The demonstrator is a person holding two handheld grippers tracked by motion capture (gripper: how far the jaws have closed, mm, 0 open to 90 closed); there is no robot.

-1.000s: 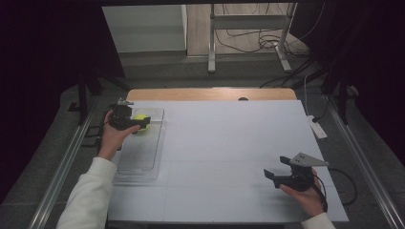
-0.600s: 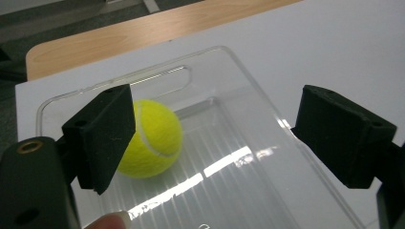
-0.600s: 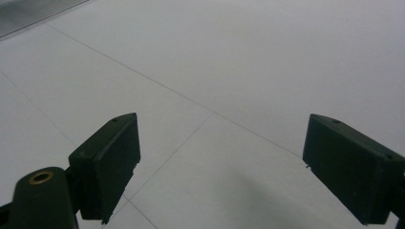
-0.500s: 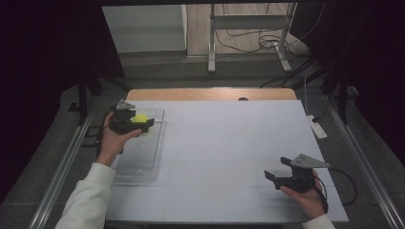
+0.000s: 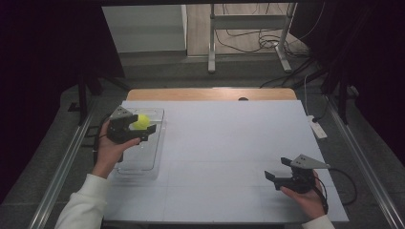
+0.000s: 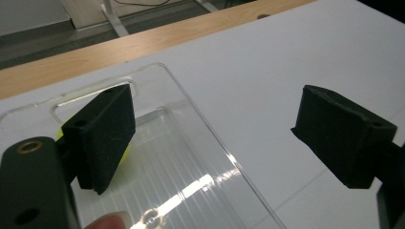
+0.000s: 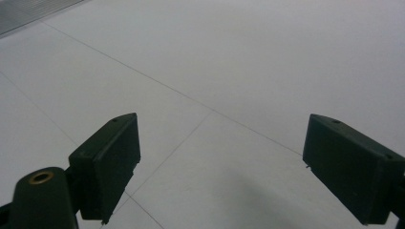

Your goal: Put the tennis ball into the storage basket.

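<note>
The left hand-held gripper (image 5: 138, 128), jaws spread, hovered at frame left over the yellow-green ball (image 5: 141, 121) in the clear tray (image 5: 143, 160). An off-centre closure could have sent the ball rolling.

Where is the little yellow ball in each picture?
High view: the yellow ball sits left of centre, in the clear tray, beside the left gripper.
Left gripper view: a yellow sliver peeks out at the left, behind the near jaw.
Right gripper view: not in it.
Shared landmark: the clear tray.
</note>
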